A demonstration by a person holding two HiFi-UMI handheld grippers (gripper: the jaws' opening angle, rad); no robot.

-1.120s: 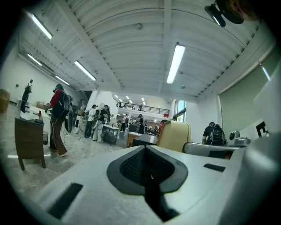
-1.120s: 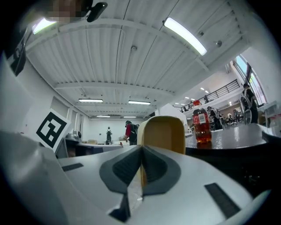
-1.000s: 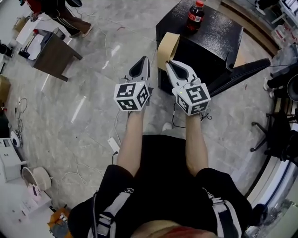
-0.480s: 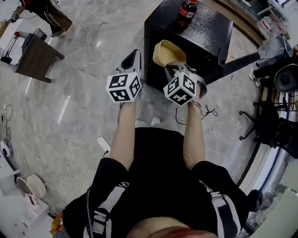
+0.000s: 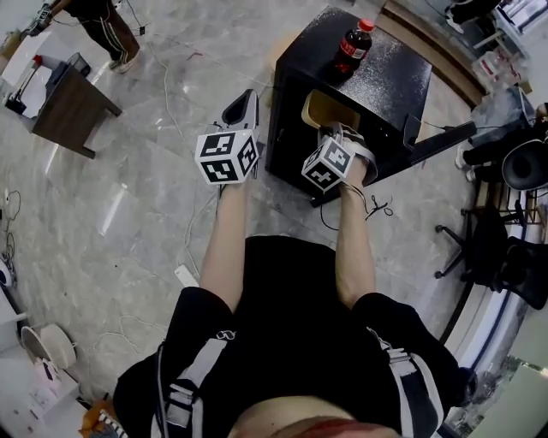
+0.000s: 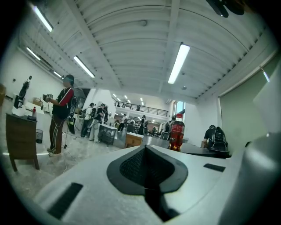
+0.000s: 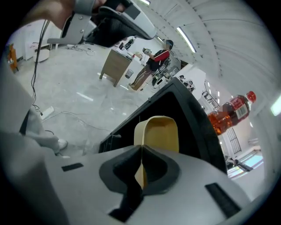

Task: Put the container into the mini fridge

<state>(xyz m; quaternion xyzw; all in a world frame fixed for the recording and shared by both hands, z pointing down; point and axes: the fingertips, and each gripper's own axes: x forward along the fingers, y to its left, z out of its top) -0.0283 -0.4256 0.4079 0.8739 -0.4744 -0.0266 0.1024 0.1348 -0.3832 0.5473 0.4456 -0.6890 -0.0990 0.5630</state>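
The tan container is held by its near rim in my right gripper, which is shut on it. It sits in the mouth of the black mini fridge, partly inside the dark opening. In the right gripper view the container stands just ahead of the right gripper, with the fridge opening behind it. My left gripper hangs to the left of the fridge, shut and holding nothing. The left gripper points past the fridge top.
A red cola bottle stands on the fridge top. The fridge door swings open to the right. A small wooden table and a person are far left. Cables lie on the floor, and an office chair is at right.
My right gripper has carried the container forward, from in front of the fridge into its opening. The left gripper has stayed beside the fridge's left side.
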